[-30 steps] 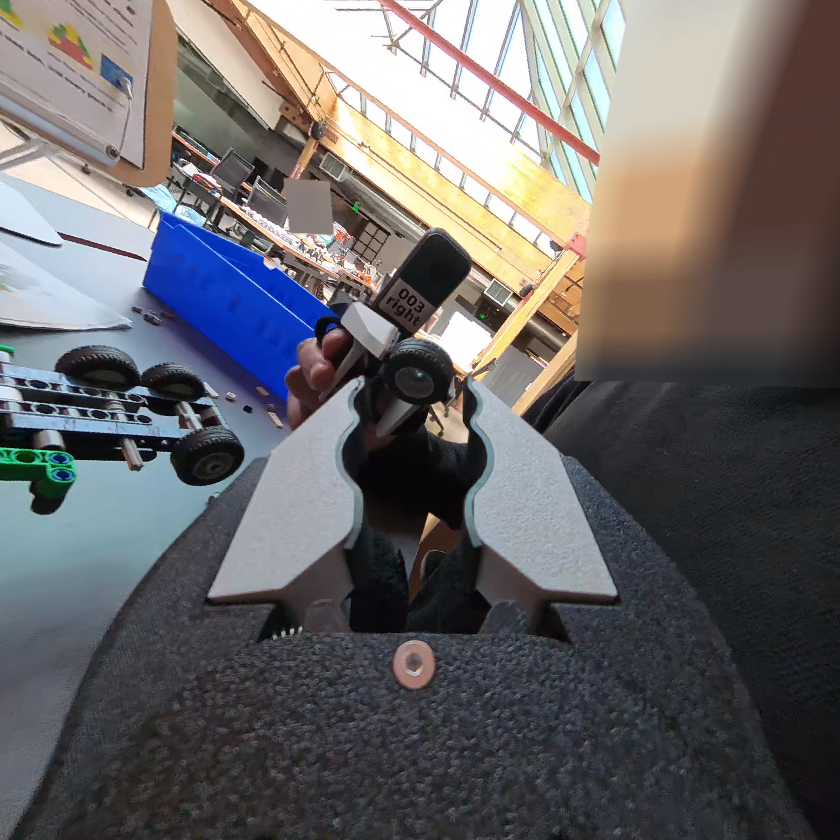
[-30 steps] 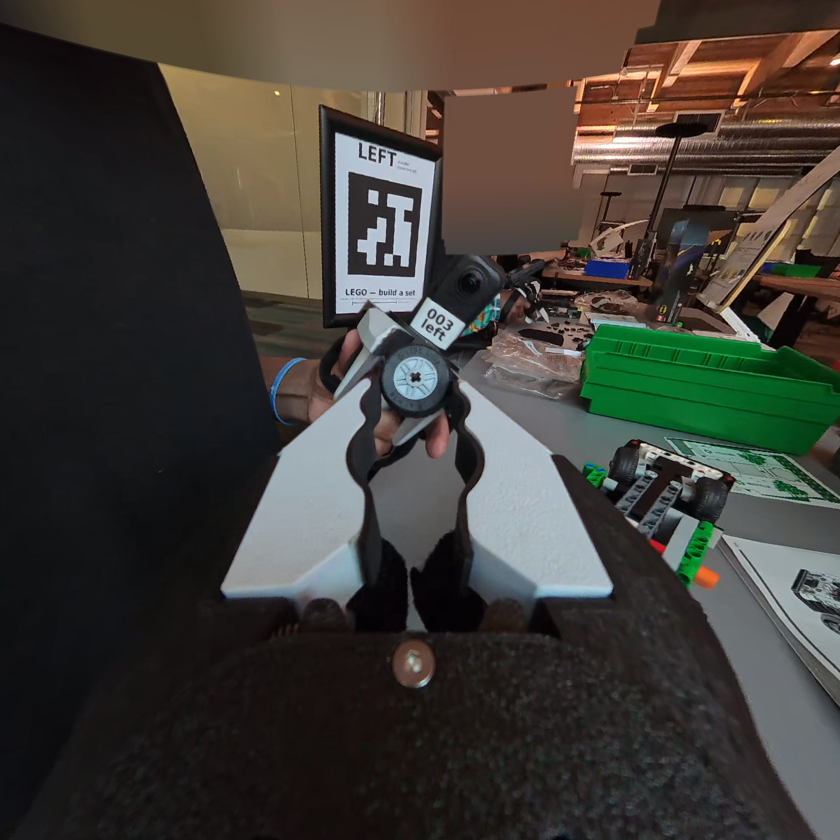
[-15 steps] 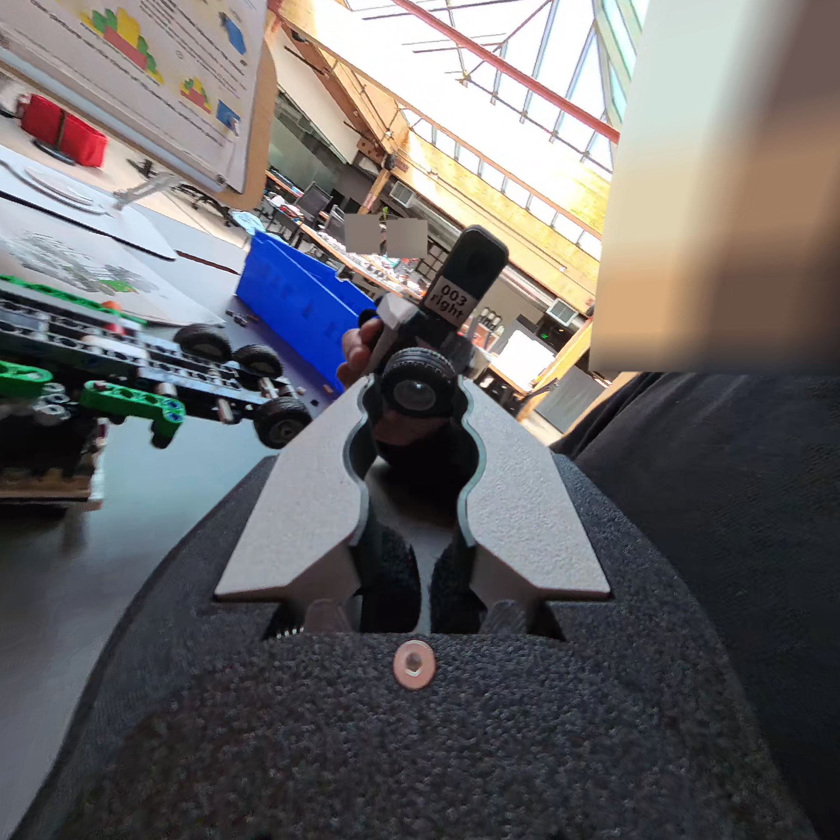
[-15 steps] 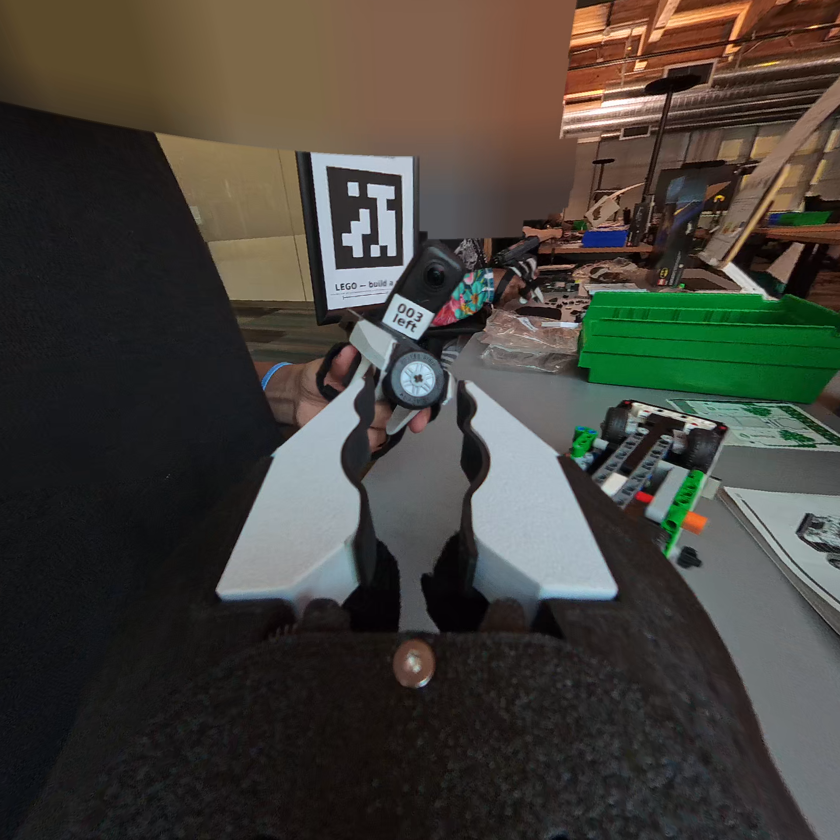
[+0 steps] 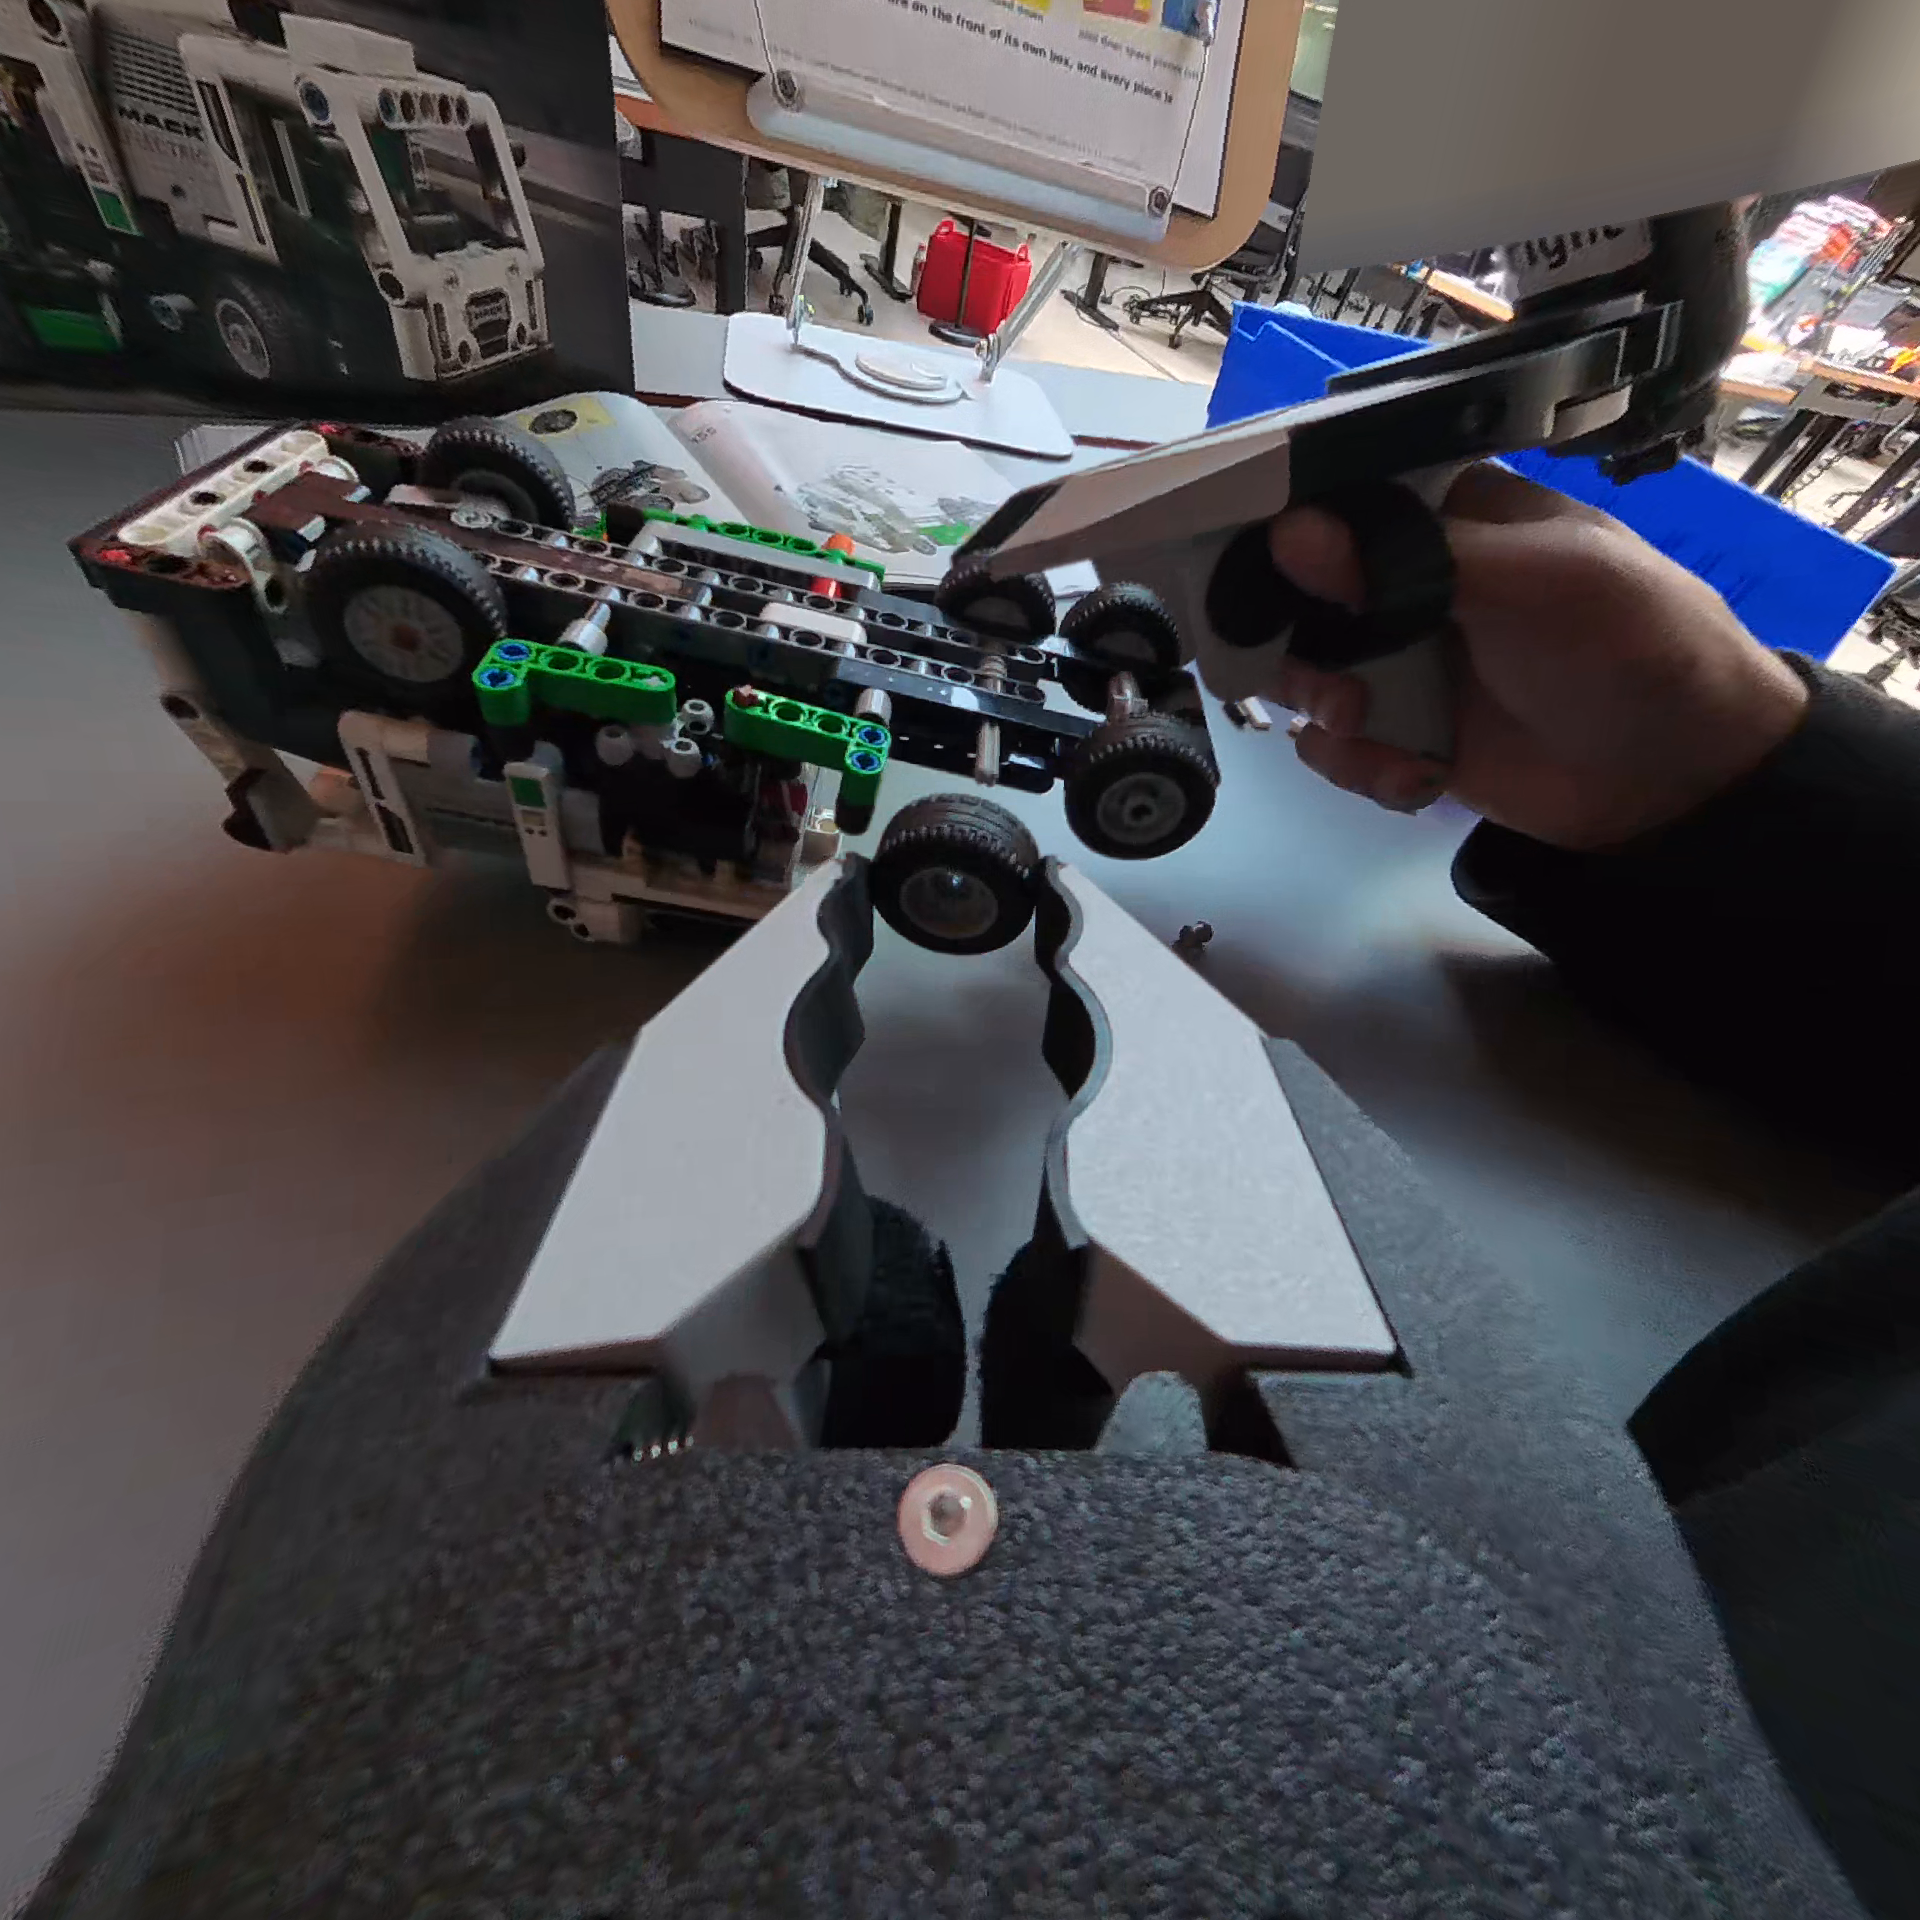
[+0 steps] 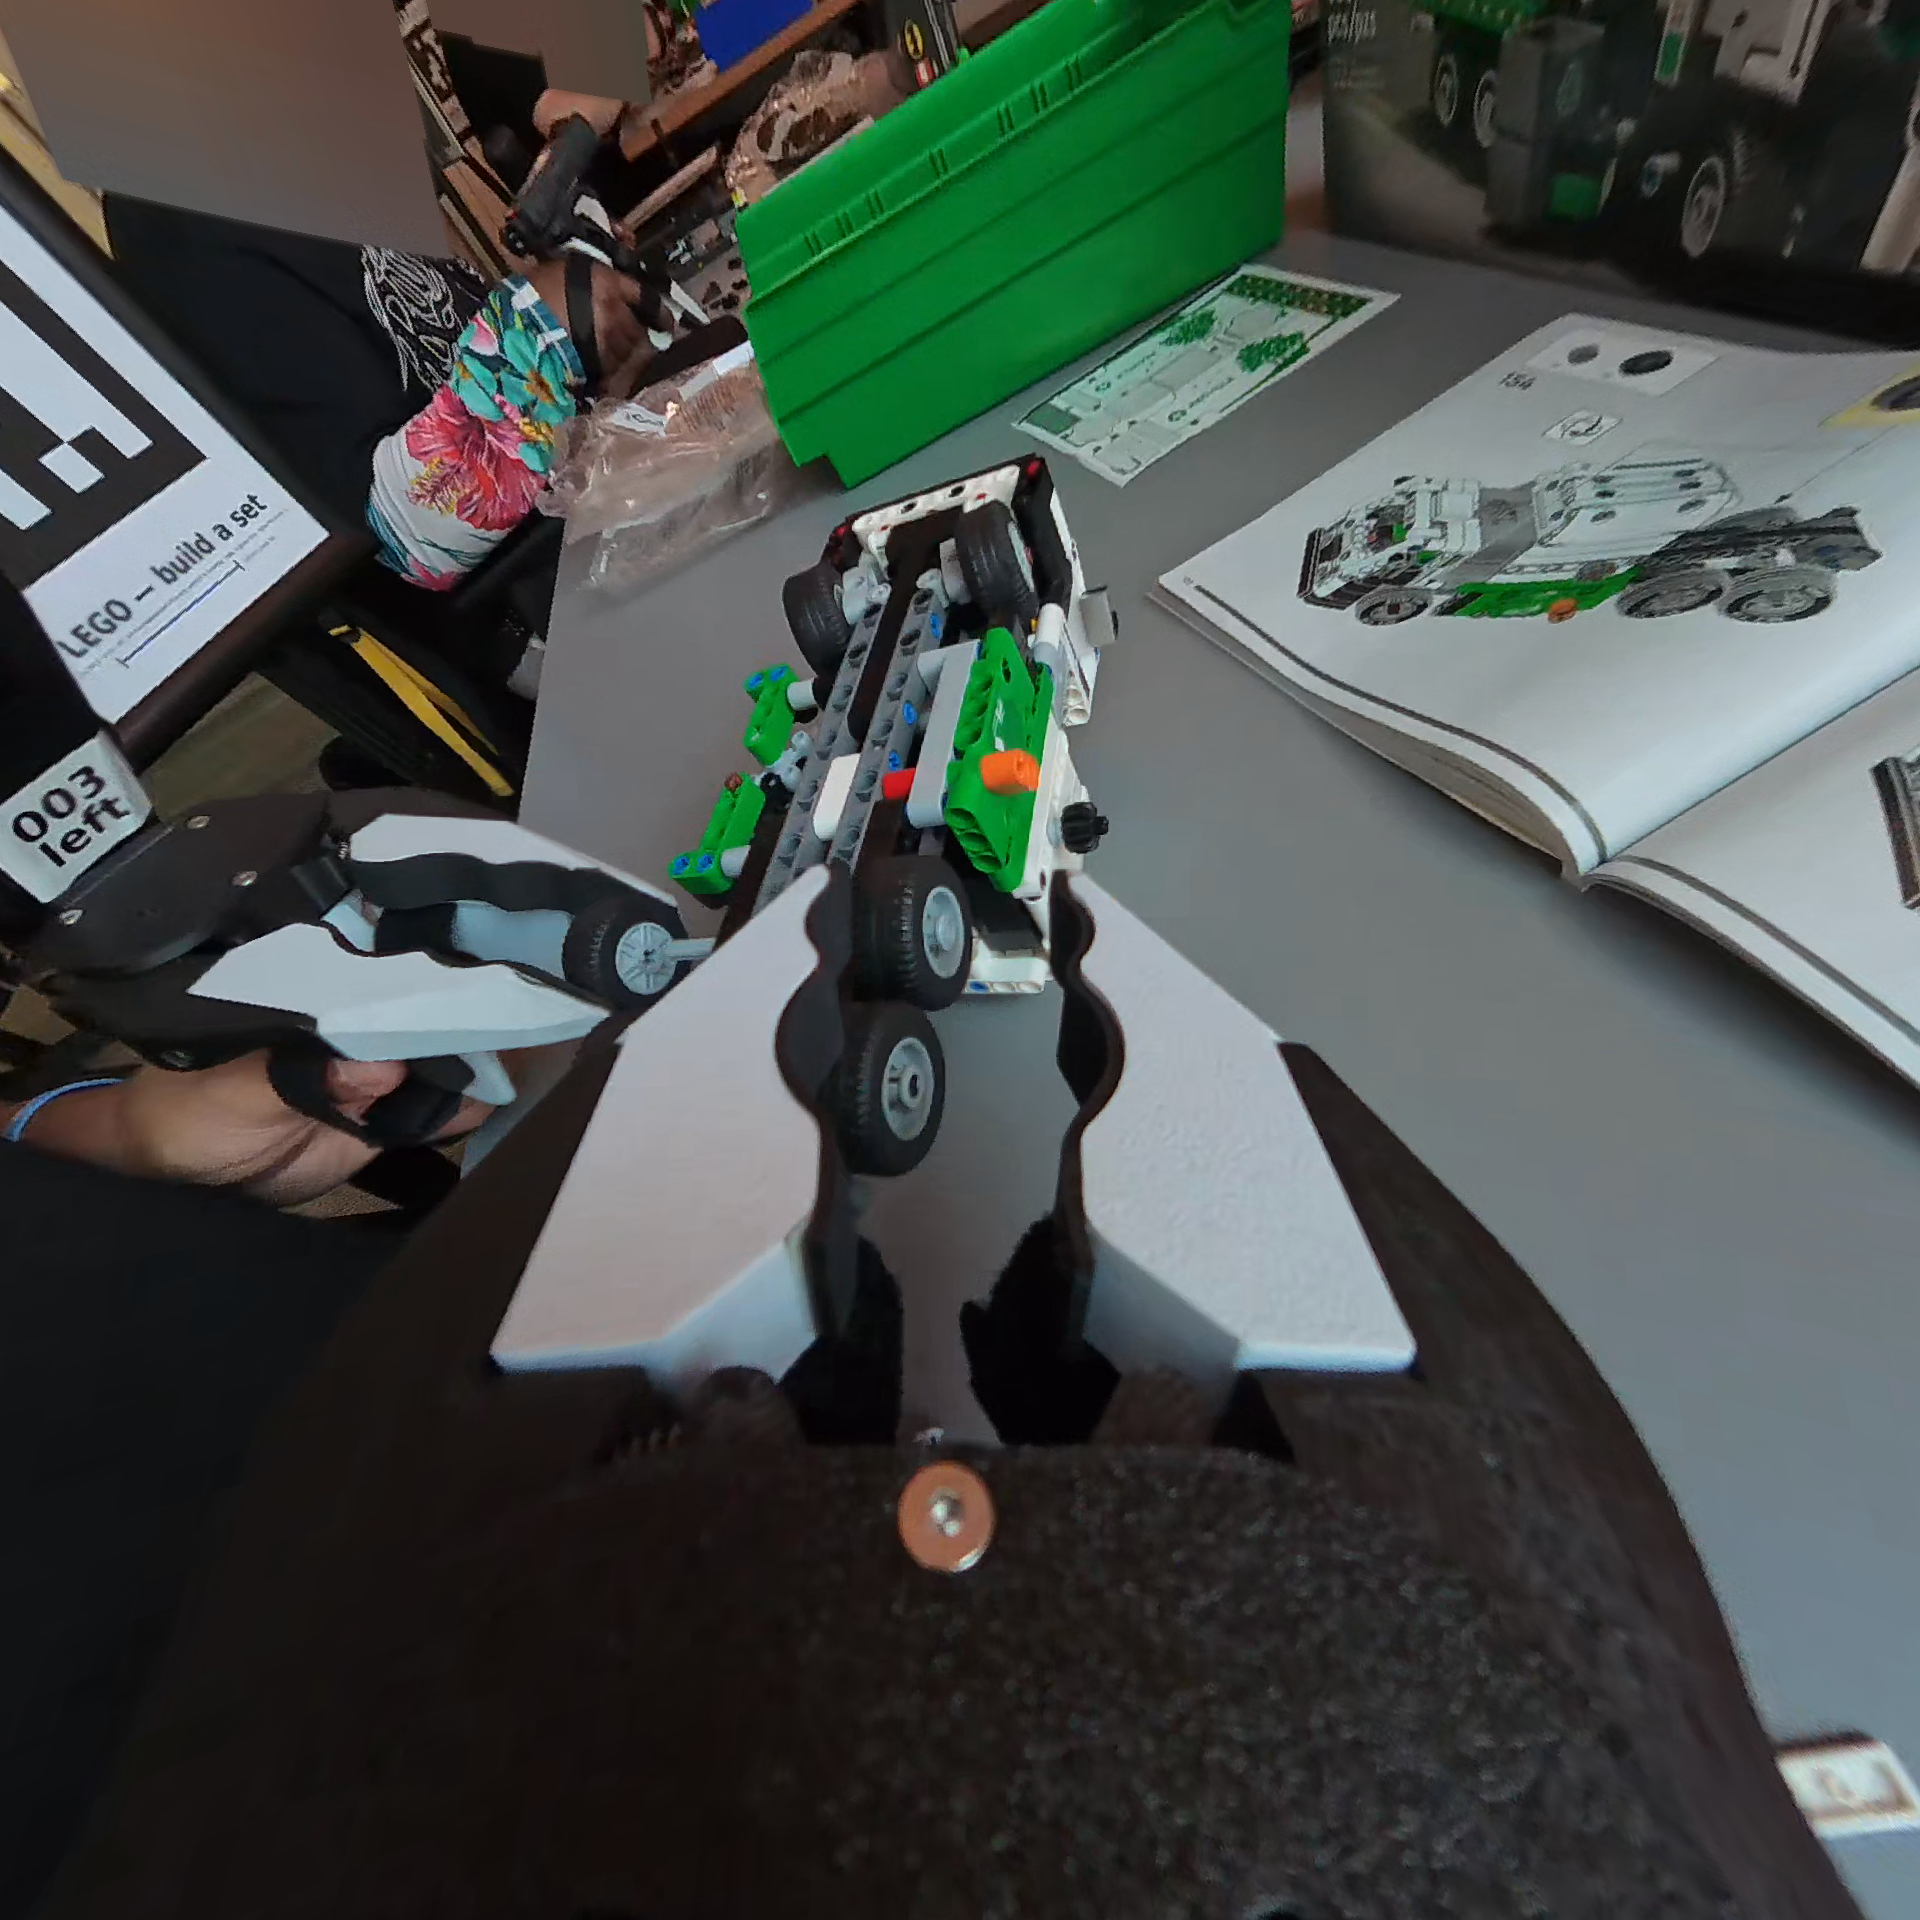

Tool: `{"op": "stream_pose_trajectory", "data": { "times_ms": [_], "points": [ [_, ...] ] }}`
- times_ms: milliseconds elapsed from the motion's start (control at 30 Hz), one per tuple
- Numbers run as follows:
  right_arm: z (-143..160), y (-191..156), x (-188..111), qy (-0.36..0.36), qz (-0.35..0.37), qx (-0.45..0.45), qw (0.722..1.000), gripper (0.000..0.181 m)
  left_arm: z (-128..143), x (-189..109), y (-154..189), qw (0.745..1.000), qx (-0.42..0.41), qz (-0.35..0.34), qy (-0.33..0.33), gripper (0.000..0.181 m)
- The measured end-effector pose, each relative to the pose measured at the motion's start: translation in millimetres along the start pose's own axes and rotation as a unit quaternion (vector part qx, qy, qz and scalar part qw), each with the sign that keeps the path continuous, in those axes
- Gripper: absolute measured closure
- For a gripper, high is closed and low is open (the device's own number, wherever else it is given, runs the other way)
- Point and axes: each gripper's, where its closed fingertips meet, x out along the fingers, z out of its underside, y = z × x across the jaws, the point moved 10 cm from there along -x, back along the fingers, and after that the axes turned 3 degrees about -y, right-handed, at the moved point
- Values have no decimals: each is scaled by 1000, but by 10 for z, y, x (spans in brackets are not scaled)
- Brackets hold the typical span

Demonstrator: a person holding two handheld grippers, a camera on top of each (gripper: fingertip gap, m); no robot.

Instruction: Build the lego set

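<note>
The lego truck (image 5: 623,644) lies upside down on the grey table, wheels up; it also shows in the right wrist view (image 6: 914,707). My left gripper (image 5: 954,883) is shut on a loose black wheel (image 5: 954,888) and holds it just in front of the truck's rear end, near a mounted rear wheel (image 5: 1141,784). In the right wrist view the left gripper (image 6: 613,961) holds this grey-hubbed wheel (image 6: 623,956) beside the chassis. My right gripper (image 6: 945,883) is open, its jaws standing around two mounted rear wheels (image 6: 914,935). In the left wrist view the right gripper (image 5: 982,561) has its tips at a far rear wheel (image 5: 997,608).
An open instruction booklet (image 6: 1558,623) lies right of the truck, with a sticker sheet (image 6: 1195,374) and a green bin (image 6: 997,208) behind. A blue bin (image 5: 1714,520), a clipboard stand (image 5: 935,104) and the set's box (image 5: 291,187) stand at the back. A small black piece (image 5: 1195,932) lies on the table. Left tips to right tips: about 9 cm.
The wheel passed from my right gripper to my left, and the right opened. Both grippers then came down from mid-air to the rear of the upturned truck.
</note>
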Motion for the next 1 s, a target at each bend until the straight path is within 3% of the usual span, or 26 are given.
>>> {"op": "stream_pose_trajectory", "data": {
  "times_ms": [267,1000],
  "points": [
    [-27,-29,66,-38,-45,27,998,160,-11,14,148,998,2,-41,39,151],
    [8,-58,68,-28,-42,27,998,161,-29,70,101,998,-15,-45,30,151]
  ]
}}
